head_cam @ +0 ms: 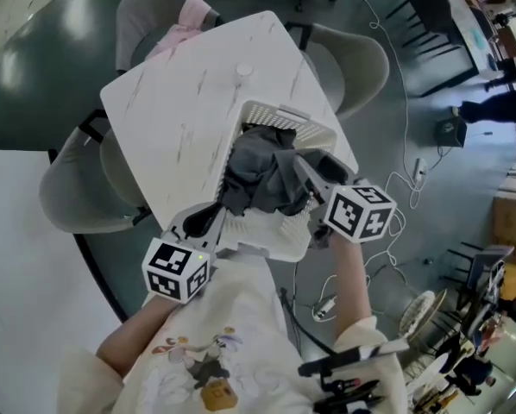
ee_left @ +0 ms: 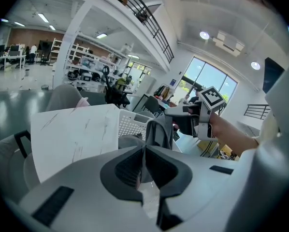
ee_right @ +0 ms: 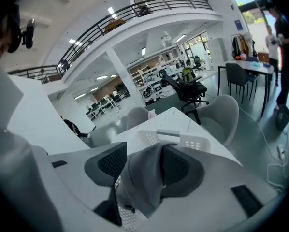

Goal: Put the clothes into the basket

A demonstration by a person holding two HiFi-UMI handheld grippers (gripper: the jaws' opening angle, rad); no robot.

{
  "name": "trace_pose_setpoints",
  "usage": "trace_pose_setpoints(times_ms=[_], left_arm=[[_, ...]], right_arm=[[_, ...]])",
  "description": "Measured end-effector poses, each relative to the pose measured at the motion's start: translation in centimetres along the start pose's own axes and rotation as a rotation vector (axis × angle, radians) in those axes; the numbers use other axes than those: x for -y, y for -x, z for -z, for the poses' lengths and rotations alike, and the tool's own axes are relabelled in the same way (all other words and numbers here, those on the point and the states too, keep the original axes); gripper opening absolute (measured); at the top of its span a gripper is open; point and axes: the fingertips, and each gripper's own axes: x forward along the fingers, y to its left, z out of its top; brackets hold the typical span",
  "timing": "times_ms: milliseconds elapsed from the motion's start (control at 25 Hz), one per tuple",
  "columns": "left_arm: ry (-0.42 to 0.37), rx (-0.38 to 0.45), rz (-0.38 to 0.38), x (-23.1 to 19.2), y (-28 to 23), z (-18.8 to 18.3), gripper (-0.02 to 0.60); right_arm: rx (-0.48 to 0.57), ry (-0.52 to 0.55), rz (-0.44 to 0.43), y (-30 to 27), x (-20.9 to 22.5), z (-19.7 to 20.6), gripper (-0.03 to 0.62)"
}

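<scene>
Head view: grey clothes (head_cam: 260, 175) in basket (head_cam: 280, 113); left jaws pinching them, right jaws released

My left gripper (ee_left: 143, 151) jaws pinched on dark grey cloth garment (ee_left: 158, 129), above white perforated plastic basket (ee_left: 130, 123) on white marbled table (ee_left: 72, 134); my right gripper (ee_left: 172, 113) at the cloth's top.

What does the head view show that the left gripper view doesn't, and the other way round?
Head view only: the marker cube on the left gripper and the print on the person's shirt. Left gripper view only: its tongs shut on the grey garment, and a balcony railing. Both: the white table, the basket, the right gripper.
</scene>
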Motion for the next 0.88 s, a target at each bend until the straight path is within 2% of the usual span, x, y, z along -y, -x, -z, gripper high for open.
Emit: trace_pose_setpoints(times_ms=[120, 240, 480, 720, 880], left_arm=[[0.003, 0.017, -0.008, 0.3, -0.1, -0.5, 0.028], [0.006, 0.026, -0.012, 0.4, -0.1, -0.7, 0.028], [-0.002, 0.030, 0.009, 1.0, -0.2, -0.7, 0.028], [-0.020, 0.027, 0.044, 1.6, 0.1, -0.7, 0.028], [-0.026, 0.029, 0.065, 1.5, 0.6, -0.7, 0.028]], right_arm=[[-0.063, 0.121, 0.010, 1.2, 0.1, -0.5, 0.213], [-0.107, 0.185, 0.031, 2.0, 0.3, -0.3, 0.213], [-0.098, 0.335, 0.157, 3.3, 0.4, -1.0, 0.213], [-0.162, 0.540, 0.300, 4.7, -0.2, -0.7, 0.213], [-0.189, 0.602, 0.381, 5.5, -0.4, -0.4, 0.213]])
